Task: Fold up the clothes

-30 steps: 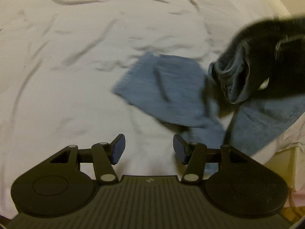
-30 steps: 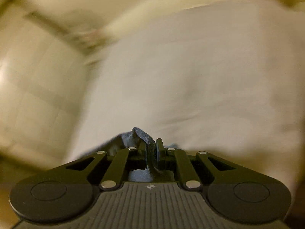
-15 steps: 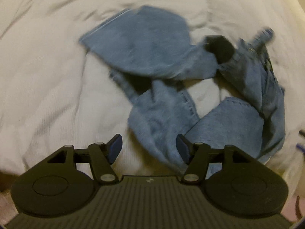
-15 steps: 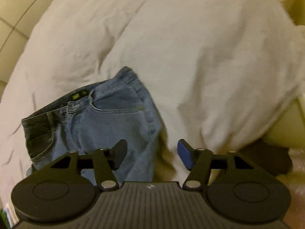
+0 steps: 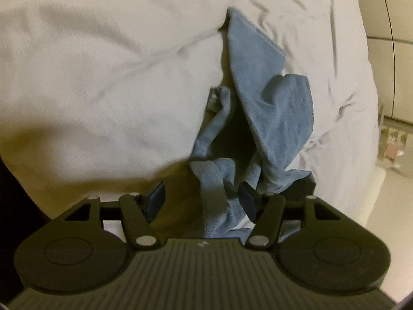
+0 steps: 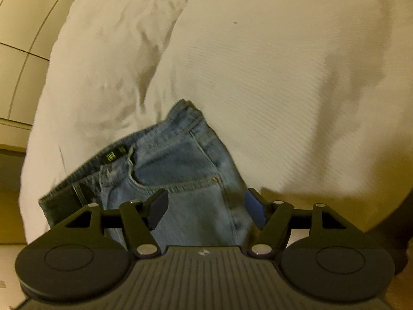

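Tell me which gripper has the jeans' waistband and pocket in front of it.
The right gripper: its view shows the jeans with waistband, label and pocket. The left gripper faces only a crumpled leg.

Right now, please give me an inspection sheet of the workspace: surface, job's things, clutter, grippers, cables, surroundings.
Surface: white bedding, wrinkled.
Job's things: blue jeans, crumpled, waistband and pocket showing in the right wrist view.
Clutter: nothing seen.
Grippers: left gripper closing slightly, denim between its pads, not pinched; right gripper opening, over the jeans, not gripping.
Cables: nothing seen.
Surroundings: pale panelled wall; blurred items at the edge of the left wrist view.
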Available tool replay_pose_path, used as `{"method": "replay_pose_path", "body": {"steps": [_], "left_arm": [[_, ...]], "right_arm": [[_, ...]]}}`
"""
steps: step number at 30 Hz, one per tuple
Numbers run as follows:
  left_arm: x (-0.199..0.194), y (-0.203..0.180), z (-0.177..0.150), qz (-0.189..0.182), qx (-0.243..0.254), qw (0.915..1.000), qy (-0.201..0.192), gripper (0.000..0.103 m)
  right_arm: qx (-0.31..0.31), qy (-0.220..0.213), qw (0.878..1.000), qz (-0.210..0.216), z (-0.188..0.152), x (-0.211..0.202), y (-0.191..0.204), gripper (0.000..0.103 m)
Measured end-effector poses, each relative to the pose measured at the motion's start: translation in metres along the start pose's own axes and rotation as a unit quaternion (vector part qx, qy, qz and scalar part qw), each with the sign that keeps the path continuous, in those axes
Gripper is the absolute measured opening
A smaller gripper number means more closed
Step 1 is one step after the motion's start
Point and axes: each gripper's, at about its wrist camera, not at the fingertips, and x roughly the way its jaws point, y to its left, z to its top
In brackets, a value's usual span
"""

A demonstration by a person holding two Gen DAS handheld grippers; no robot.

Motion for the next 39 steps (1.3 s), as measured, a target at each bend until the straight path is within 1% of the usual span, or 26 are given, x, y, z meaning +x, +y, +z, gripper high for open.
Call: {"method": "replay_pose_path", "body": {"steps": [1, 2, 3, 5, 8, 12, 13, 16, 18, 22, 24, 25, 26, 27, 28, 29, 30, 31, 32, 34, 36, 37, 39], "left_arm": [[0.004, -0.001, 0.000, -0.005, -0.005, 1.0000, -0.002, 0.053], [0.007, -0.001, -0.001, -0.010, -0.006, 0.9999, -0.004, 0.042], [0.009, -0.003, 0.000, -0.013, -0.007, 0.9999, -0.005, 0.028], [0.014, -0.006, 0.003, -0.018, -0.007, 0.9998, -0.007, 0.014], [0.016, -0.014, 0.008, -0.003, 0.014, 0.9998, -0.013, 0.014], [0.022, -0.020, 0.008, 0.009, 0.028, 0.9996, -0.002, 0.014], [0.023, -0.021, 0.007, 0.012, 0.029, 0.9995, 0.000, 0.015], [0.019, -0.019, 0.012, 0.013, 0.030, 0.9994, 0.003, 0.017], [0.017, -0.018, 0.014, 0.011, 0.037, 0.9993, 0.003, 0.017], [0.023, -0.011, 0.011, 0.002, 0.036, 0.9993, 0.005, 0.019], [0.026, -0.007, 0.011, -0.001, 0.037, 0.9993, 0.006, 0.020], [0.027, -0.005, 0.011, -0.003, 0.038, 0.9993, 0.005, 0.020], [0.028, -0.003, 0.012, -0.005, 0.039, 0.9992, 0.003, 0.015], [0.028, -0.004, 0.013, -0.005, 0.040, 0.9992, 0.000, 0.008], [0.027, -0.005, 0.013, -0.006, 0.041, 0.9991, -0.004, 0.008], [0.025, -0.008, 0.013, -0.001, 0.047, 0.9989, -0.011, 0.006], [0.018, -0.016, 0.011, 0.004, 0.060, 0.9980, -0.020, 0.005], [0.011, -0.023, 0.009, 0.008, 0.076, 0.9966, -0.030, 0.004], [0.000, -0.031, 0.008, 0.003, 0.085, 0.9955, -0.041, 0.004], [-0.027, -0.047, 0.010, -0.016, 0.095, 0.9934, -0.061, 0.004], [-0.054, -0.065, 0.018, -0.038, 0.101, 0.9909, -0.080, 0.002], [-0.069, -0.078, 0.025, -0.047, 0.111, 0.9884, -0.093, 0.002], [-0.101, -0.108, 0.043, -0.063, 0.136, 0.9809, -0.123, 0.001]], "right_arm": [[0.003, 0.000, 1.000, 0.006, 0.003, 0.005, 0.000, 0.069], [0.005, 0.000, 1.000, 0.012, 0.006, 0.010, 0.001, 0.069], [0.010, 0.001, 1.000, 0.020, 0.010, 0.017, 0.000, 0.069], [0.020, 0.004, 0.999, 0.035, 0.017, 0.029, -0.002, 0.069], [0.018, 0.016, 0.999, 0.038, 0.027, 0.052, -0.004, 0.069], [-0.009, 0.037, 0.999, 0.029, 0.037, 0.073, -0.001, 0.071], [-0.019, 0.044, 0.999, 0.020, 0.039, 0.075, 0.002, 0.069], [-0.074, 0.035, 0.997, -0.002, 0.045, 0.063, 0.016, 0.064], [-0.119, 0.028, 0.992, -0.025, 0.050, 0.053, 0.019, 0.064], [-0.130, 0.061, 0.990, -0.013, 0.056, 0.063, 0.006, 0.061], [-0.148, 0.077, 0.986, -0.002, 0.051, 0.076, 0.007, 0.061], [-0.159, 0.080, 0.984, 0.002, 0.047, 0.083, 0.009, 0.064], [-0.159, 0.082, 0.984, 0.012, 0.045, 0.088, 0.008, 0.064], [-0.157, 0.083, 0.984, 0.021, 0.043, 0.094, 0.008, 0.059], [-0.150, 0.083, 0.985, 0.025, 0.042, 0.095, 0.008, 0.045], [-0.141, 0.083, 0.986, 0.027, 0.041, 0.096, 0.008, 0.033], [-0.133, 0.083, 0.987, 0.030, 0.040, 0.097, 0.008, 0.018], [-0.126, 0.080, 0.988, 0.044, 0.037, 0.089, 0.011, 0.016], [-0.119, 0.078, 0.988, 0.058, 0.034, 0.081, 0.015, 0.016], [-0.106, 0.073, 0.988, 0.088, 0.027, 0.064, 0.023, 0.015], [-0.062, 0.058, 0.986, 0.145, 0.018, 0.037, 0.037, 0.014], [-0.042, 0.044, 0.982, 0.180, 0.015, 0.022, 0.047, 0.014], [-0.015, 0.019, 0.966, 0.257, 0.011, -0.005, 0.077, 0.013]]}}
